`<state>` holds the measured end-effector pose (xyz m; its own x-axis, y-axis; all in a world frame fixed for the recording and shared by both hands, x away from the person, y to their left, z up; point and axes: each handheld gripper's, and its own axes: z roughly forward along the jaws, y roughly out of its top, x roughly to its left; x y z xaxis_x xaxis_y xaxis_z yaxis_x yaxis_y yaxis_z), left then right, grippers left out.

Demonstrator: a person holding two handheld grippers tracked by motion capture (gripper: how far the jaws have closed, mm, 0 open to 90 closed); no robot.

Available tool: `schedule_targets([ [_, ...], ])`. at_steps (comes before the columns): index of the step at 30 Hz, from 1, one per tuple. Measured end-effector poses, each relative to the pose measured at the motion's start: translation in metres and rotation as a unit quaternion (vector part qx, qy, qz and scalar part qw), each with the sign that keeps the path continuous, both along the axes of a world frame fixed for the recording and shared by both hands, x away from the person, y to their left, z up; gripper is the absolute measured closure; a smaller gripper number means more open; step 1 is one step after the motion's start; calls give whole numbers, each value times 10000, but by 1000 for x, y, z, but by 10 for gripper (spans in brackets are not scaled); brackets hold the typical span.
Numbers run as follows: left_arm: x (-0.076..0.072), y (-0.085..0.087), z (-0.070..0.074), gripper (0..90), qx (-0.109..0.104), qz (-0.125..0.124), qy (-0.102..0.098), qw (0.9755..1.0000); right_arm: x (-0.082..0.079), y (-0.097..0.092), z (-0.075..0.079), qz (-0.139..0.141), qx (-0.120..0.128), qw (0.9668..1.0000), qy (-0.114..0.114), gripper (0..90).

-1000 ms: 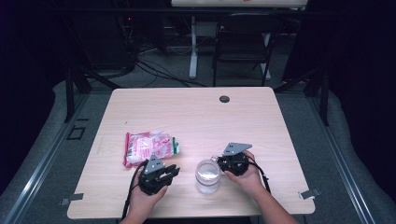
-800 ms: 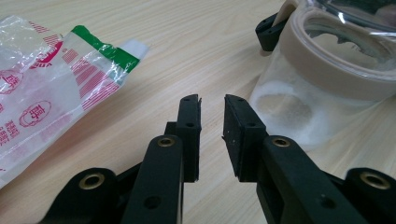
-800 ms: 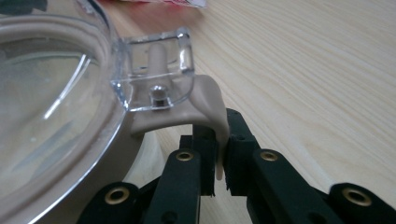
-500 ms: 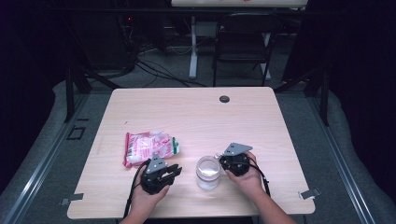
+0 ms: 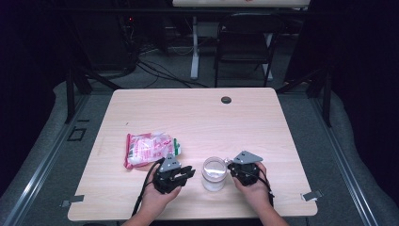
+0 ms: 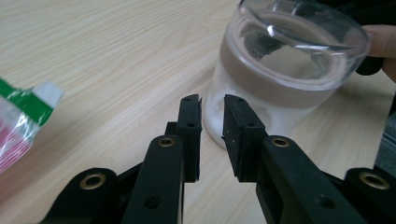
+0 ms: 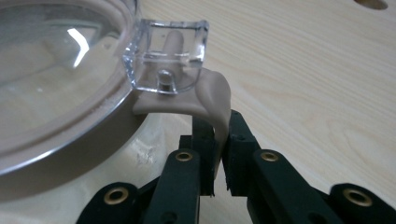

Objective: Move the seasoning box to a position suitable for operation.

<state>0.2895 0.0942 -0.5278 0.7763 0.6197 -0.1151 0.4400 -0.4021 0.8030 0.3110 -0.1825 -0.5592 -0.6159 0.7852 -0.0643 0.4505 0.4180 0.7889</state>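
Clear jar (image 5: 214,173) on desk (image 5: 197,117), between hand-held grippers. Right hand-held gripper (image 7: 218,154) pinching soft beige lid tab (image 7: 212,100). Left hand-held gripper (image 6: 212,130) nearly closed, empty, just beside jar. Jar rigid, smooth, likely slippery; tab offers best hold.

Clear glossy jar (image 6: 280,88) (matt beige rubbery band); pale smooth wood-grain table (image 5: 197,122); shiny crinkled plastic packet (image 5: 149,149).

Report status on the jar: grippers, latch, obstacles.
Right gripper shut on beige latch tab. Left gripper nearly closed, empty, beside jar. Snack bag lies clear to the left.
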Motion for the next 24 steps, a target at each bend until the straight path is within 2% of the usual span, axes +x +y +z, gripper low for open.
schedule_targets([
  [2,-1,-4,2,765,28,-67,-58,10000,-5,-4,2,50,-82,9999,34,828],
  [6,0,-9,2,763,134,-140,-126,9997,-15,-10,6,297,-68,9994,168,777],
  [8,2,-10,2,762,125,-136,-151,9997,-18,-11,8,385,-61,9991,150,761],
  [14,11,-4,9,755,-48,-43,-191,9998,-26,-14,10,649,-62,9977,184,742],
  [20,20,2,13,742,-180,47,-204,9996,-34,-15,11,690,31,9974,222,721],
  [24,24,5,14,730,-241,96,-212,9994,-37,-16,14,752,101,9968,257,655],
])
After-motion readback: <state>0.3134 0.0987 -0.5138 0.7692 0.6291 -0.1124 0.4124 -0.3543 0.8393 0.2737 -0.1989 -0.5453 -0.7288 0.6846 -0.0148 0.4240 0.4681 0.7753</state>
